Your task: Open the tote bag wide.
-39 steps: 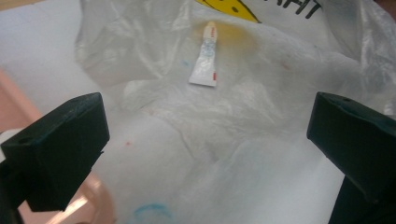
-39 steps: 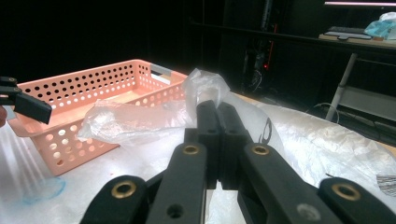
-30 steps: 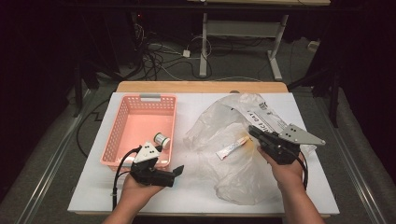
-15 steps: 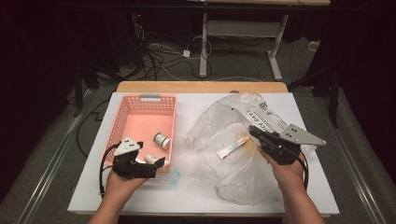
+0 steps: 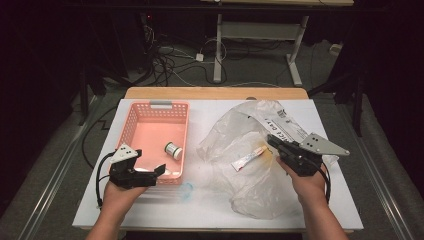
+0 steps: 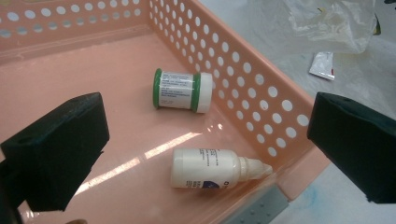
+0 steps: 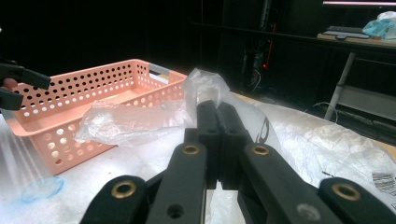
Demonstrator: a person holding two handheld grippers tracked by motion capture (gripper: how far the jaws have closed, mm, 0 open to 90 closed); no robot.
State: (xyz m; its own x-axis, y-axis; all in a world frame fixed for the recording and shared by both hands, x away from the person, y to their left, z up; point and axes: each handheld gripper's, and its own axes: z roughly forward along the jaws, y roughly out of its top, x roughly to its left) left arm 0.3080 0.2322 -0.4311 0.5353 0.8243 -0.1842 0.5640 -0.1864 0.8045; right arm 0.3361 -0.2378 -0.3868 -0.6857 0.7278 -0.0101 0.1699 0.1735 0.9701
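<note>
Left gripper [image 5: 159, 170] gapes empty over basket [image 5: 150, 111]; right gripper [image 5: 271, 141] pinches plastic bag [image 5: 250, 195] closed; tugging may spill tube [image 5: 249, 158].

Black claws [image 7: 217, 121] — brass-coloured rivets, grey three-cornered plate [image 5: 322, 145], trailing black cable [image 5: 100, 172].

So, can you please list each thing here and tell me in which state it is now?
Left gripper: open, above the basket's near end.
Right gripper: shut on the plastic bag.
Plastic bag: crumpled, lying on the table, pinched at one fold.
Basket: upright, holding two containers.
Green-rimmed jar: on its side, capped.
Dropper bottle: on its side, in the basket's corner.
Tube: lying flat inside the bag.
</note>
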